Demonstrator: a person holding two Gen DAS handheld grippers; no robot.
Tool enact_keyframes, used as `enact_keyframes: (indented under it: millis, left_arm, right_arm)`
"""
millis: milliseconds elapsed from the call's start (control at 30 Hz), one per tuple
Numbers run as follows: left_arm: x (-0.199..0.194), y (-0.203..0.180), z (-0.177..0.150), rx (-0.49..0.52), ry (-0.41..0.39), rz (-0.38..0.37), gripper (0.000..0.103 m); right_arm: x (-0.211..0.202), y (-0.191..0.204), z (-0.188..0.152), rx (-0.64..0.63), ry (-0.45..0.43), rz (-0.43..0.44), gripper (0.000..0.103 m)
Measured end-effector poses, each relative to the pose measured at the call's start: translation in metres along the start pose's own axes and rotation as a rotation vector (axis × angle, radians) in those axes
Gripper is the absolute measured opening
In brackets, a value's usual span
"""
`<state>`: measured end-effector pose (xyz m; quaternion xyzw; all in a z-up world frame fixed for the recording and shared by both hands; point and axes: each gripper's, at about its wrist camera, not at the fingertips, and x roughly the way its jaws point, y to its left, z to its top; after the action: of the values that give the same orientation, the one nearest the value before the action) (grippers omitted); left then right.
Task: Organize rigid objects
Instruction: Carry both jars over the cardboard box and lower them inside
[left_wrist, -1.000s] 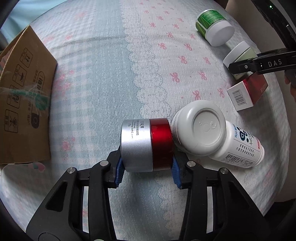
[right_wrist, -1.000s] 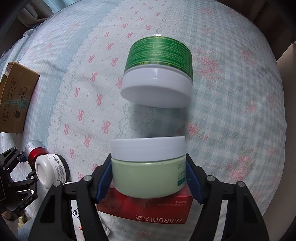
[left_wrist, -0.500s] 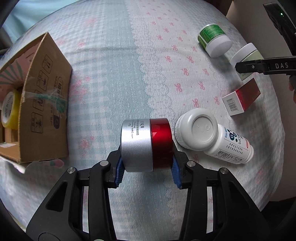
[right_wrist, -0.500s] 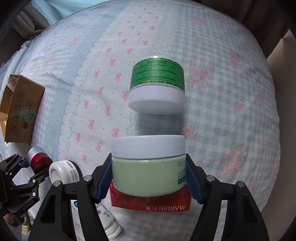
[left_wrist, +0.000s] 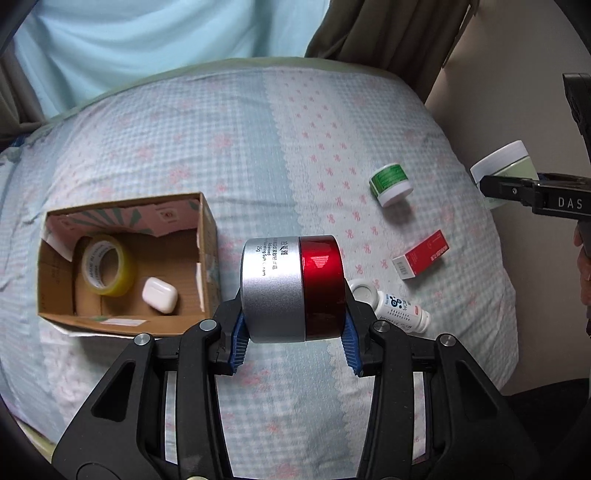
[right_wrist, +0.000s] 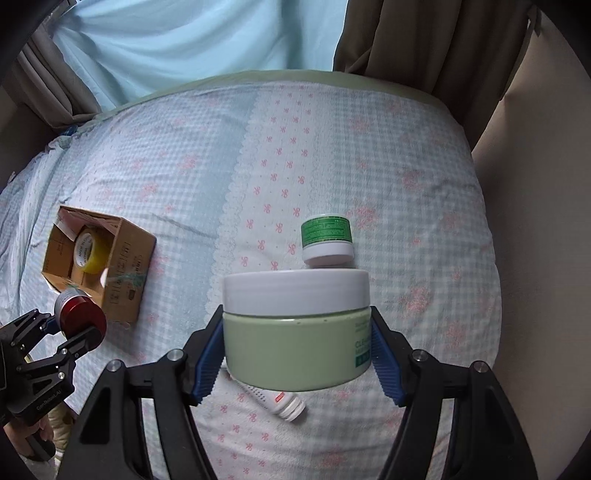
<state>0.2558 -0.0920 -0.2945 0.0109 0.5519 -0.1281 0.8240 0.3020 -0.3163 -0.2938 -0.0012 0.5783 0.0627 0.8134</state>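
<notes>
My left gripper (left_wrist: 293, 338) is shut on a silver and red jar (left_wrist: 291, 288), held high above the bed. My right gripper (right_wrist: 297, 363) is shut on a pale green jar with a white lid (right_wrist: 297, 328), also lifted; this jar shows at the right edge of the left wrist view (left_wrist: 506, 166). An open cardboard box (left_wrist: 122, 258) lies on the bed to the left, holding a yellow tape roll (left_wrist: 107, 264) and a white earbud case (left_wrist: 160, 295). The left gripper with its jar (right_wrist: 79, 314) hangs beside the box (right_wrist: 99, 266).
On the checked bedspread lie a green jar with a white lid (left_wrist: 391, 183), a red and white carton (left_wrist: 421, 259) and a white bottle (left_wrist: 397, 308) on its side. Curtains hang behind the bed. A wall stands on the right.
Both grippers have risen well above the bed with their jars. The objects on the bed look smaller and the box's inside has come into view.
</notes>
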Motion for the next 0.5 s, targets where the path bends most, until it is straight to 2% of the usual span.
enact_keyframes:
  millis: [233, 500]
  left_arm:
    - [-0.083, 0.051, 0.029, 0.057, -0.072, -0.027, 0.038]
    - [-0.125, 0.145, 0.027, 0.059, -0.090, -0.020, 0.038]
  right_arm:
    - [-0.069, 0.064, 0.005, 0.016, -0.080, -0.005, 0.066]
    - [-0.083, 0.159, 0.003, 0.060, -0.097, 0.031, 0.066]
